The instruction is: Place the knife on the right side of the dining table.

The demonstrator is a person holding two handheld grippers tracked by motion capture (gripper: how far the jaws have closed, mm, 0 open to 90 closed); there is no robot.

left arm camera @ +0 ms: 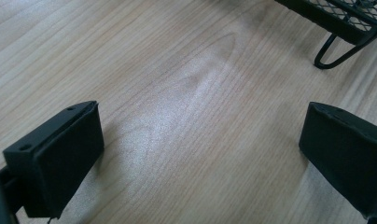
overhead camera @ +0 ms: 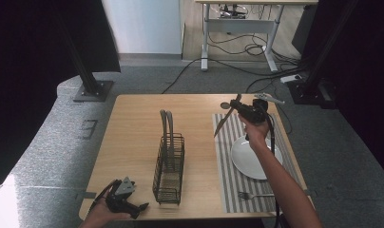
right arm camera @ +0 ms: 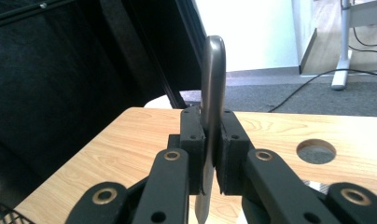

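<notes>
My right gripper (overhead camera: 238,107) is raised over the far left corner of the striped placemat (overhead camera: 228,183), shut on a metal table knife (overhead camera: 224,124) whose blade slants down and to the left. In the right gripper view the jaws (right arm camera: 211,135) clamp the knife's handle (right arm camera: 212,70), which stands upright between them. My left gripper (overhead camera: 139,208) rests at the table's near left edge, beside the black wire cutlery caddy (overhead camera: 169,166). In the left gripper view it stands open (left arm camera: 200,154) over bare wood, with the caddy's foot (left arm camera: 338,44) ahead.
Two utensil handles (overhead camera: 167,126) stick up from the caddy. A white plate (overhead camera: 249,159) and a fork (overhead camera: 254,194) lie on the placemat. The table (overhead camera: 133,128) has a round hole (overhead camera: 225,105) at its far side. Cables and a desk frame (overhead camera: 240,28) lie beyond.
</notes>
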